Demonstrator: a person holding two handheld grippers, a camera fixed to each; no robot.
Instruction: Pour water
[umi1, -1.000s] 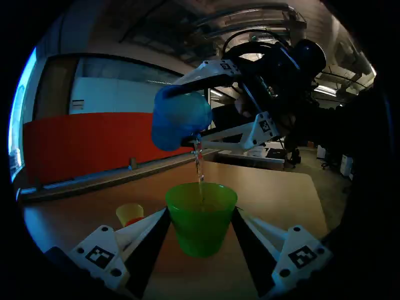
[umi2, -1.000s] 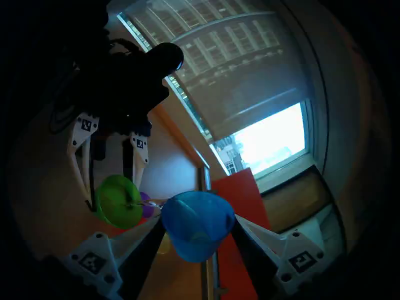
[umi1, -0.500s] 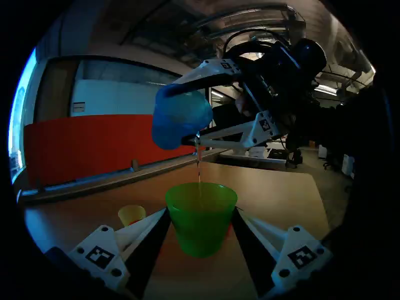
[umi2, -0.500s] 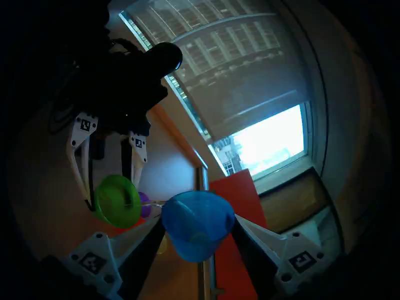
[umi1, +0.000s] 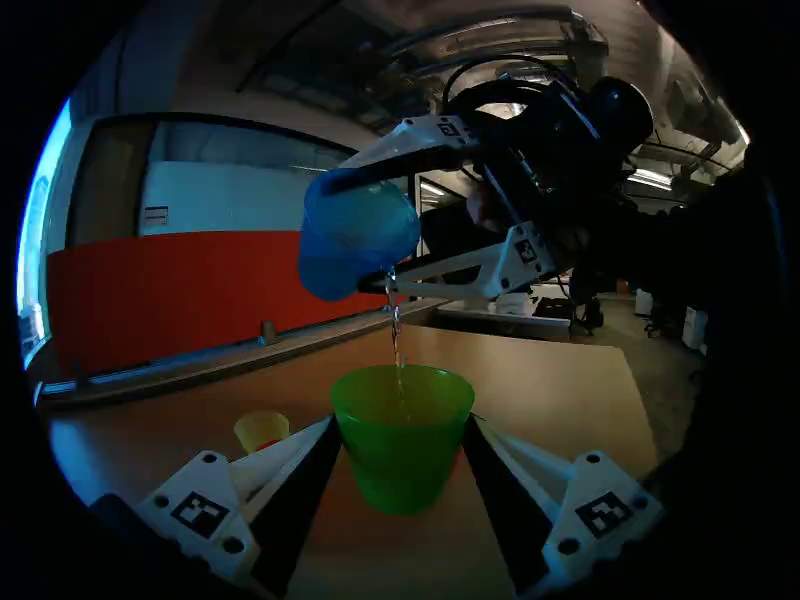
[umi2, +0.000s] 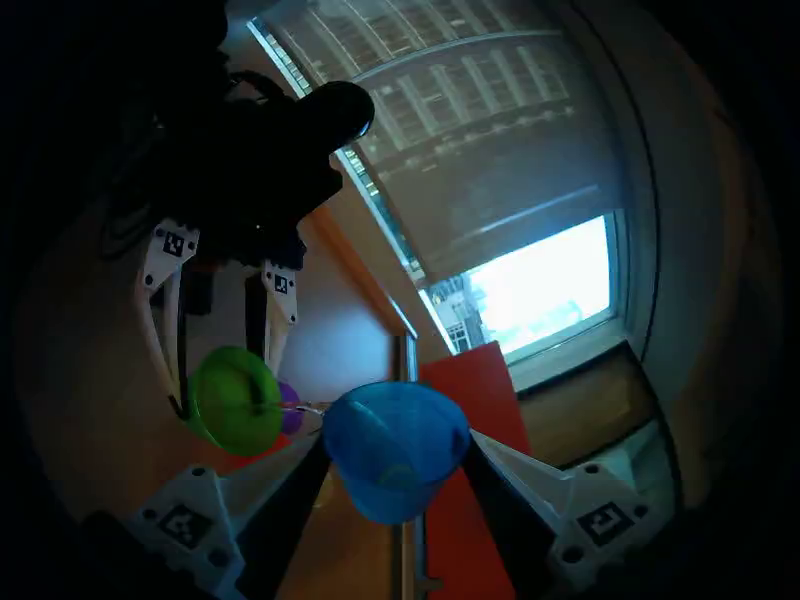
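The left gripper (umi1: 400, 428) is clamped on the green cup (umi1: 402, 465) and holds it upright. Just above the green cup, the right gripper (umi2: 397, 440) is clamped on the tilted blue cup (umi2: 395, 470). A thin stream (umi1: 396, 340) falls inside the green cup. In my judgement, the lip should stay centred above the green cup and the tilt gentle, so that nothing splashes out.

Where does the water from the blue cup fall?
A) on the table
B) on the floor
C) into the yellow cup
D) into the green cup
D: the thin stream runs from the lip of the tilted blue cup straight down into the green cup below it.
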